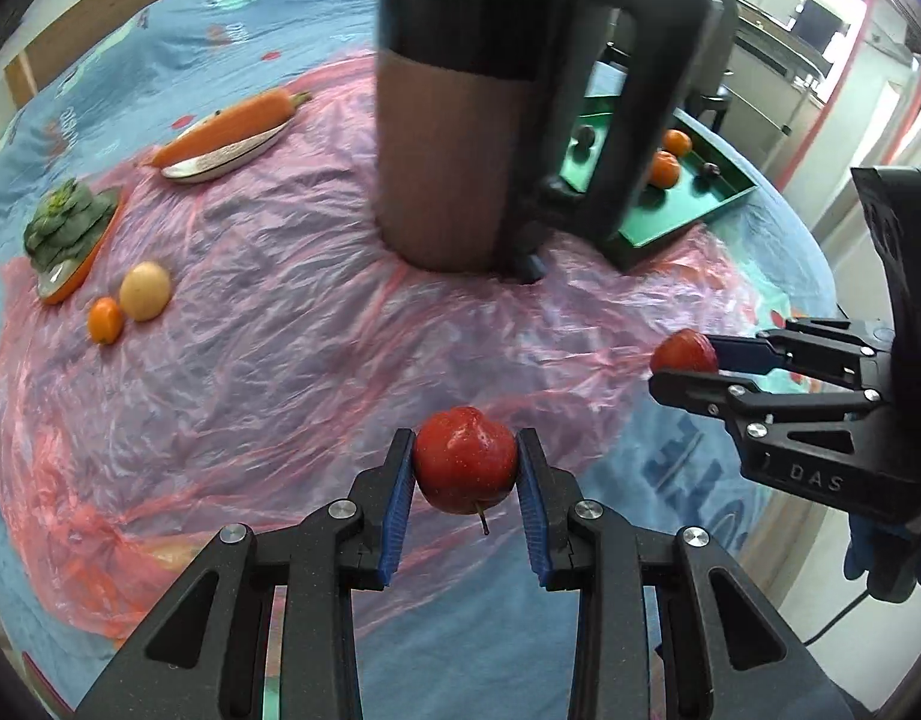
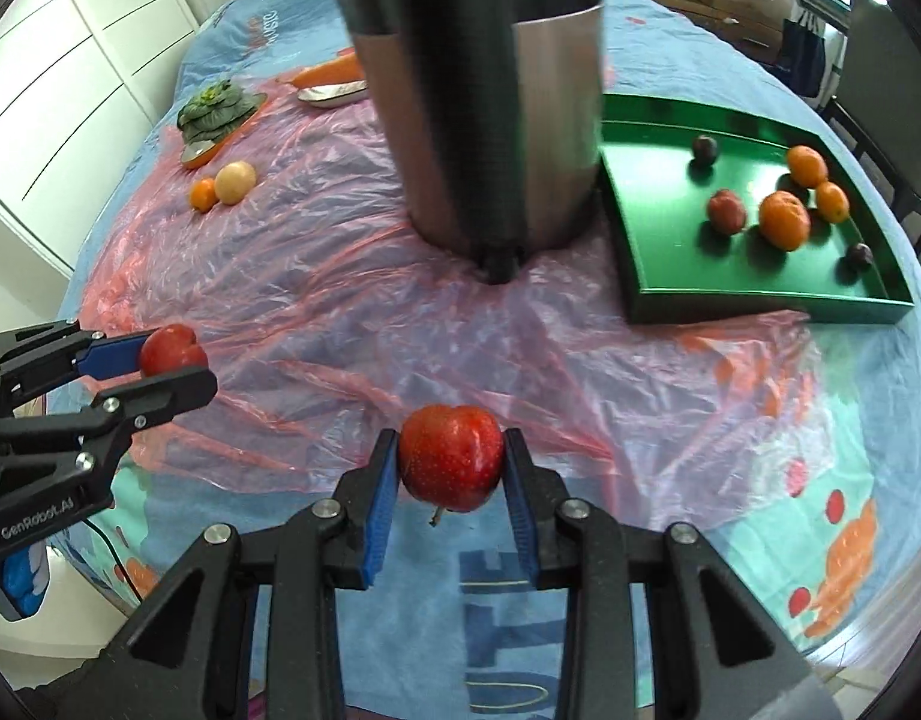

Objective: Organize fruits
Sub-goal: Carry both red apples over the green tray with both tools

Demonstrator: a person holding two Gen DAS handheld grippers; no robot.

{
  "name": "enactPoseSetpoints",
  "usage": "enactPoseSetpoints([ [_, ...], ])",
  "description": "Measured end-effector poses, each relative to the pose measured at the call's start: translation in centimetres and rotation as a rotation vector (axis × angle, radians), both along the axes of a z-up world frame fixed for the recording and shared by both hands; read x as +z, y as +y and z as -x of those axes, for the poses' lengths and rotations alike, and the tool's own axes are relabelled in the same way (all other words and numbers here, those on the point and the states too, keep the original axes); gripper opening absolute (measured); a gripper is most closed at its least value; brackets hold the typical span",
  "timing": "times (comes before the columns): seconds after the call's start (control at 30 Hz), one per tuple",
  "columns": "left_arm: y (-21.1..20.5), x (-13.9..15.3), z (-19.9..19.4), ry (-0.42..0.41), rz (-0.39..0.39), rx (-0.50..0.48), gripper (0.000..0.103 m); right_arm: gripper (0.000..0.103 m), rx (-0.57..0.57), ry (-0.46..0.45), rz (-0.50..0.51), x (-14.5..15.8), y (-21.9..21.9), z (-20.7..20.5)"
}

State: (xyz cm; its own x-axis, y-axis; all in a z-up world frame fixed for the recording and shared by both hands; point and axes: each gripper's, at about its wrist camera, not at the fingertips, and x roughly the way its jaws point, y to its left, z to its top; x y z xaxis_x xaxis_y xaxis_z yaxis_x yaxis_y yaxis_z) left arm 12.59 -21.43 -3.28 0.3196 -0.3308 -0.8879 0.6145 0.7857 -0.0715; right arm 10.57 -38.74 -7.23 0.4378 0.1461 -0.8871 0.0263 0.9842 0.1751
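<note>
Holding one red apple apiece, both grippers hover above the near edge of a round tabletop. At the far left edge sit a leafy green vegetable [image 1: 70, 225] on a small dish and a carrot [image 1: 232, 126] on another, with a small orange [image 1: 105, 319] touching a pale yellow fruit [image 1: 145, 290] just beside them. The left gripper [image 1: 465, 468] is closed on a glossy, speckled red apple [image 1: 465, 461], blue ribbed pads pressing its sides, stem hanging down. A tall kettle [image 1: 460, 120], dark plastic above and brushed metal below, stands at the centre on crinkled pink plastic film [image 1: 280, 360] over a blue printed cloth [image 2: 730, 540]. The right gripper [image 2: 451, 468] clamps a second red apple [image 2: 451, 457] the same way. Toward the far right edge lies a shiny green tray [image 2: 760, 306] with raised walls, holding oranges and small dark fruits. The likely next step is carrying the apples to that tray; each should pass clear of the kettle, be lowered onto a bare patch, and be released gently so round fruit does not roll.
</note>
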Motion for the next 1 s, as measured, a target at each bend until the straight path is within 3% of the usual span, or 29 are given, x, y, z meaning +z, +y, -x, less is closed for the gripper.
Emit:
enactPoseSetpoints([
  [0.3, -11.0, 4.9, 2.7, 0.002, 0.071, -0.201, 0.028, 0.052, -0.155, -0.044, 0.034, 3.9, -8.6, 2.5],
  [0.43, -16.1, 6.3, 1.7, -0.018, 0.107, -0.232, 0.028, 0.052, -0.218, -0.08, 0.05, 5.0, -12.8, 2.3],
  [0.77, -26.8, 4.0, -8.0, -0.059, 0.117, -0.101, 0.028, 0.053, -0.321, -0.15, 0.105, 4.1, -22.4, -2.0],
  [1.0, -28.6, 0.0, -14.1, -0.031, 0.057, 0.069, 0.028, 0.053, -0.318, -0.144, 0.1, 1.8, -25.8, -6.3],
])
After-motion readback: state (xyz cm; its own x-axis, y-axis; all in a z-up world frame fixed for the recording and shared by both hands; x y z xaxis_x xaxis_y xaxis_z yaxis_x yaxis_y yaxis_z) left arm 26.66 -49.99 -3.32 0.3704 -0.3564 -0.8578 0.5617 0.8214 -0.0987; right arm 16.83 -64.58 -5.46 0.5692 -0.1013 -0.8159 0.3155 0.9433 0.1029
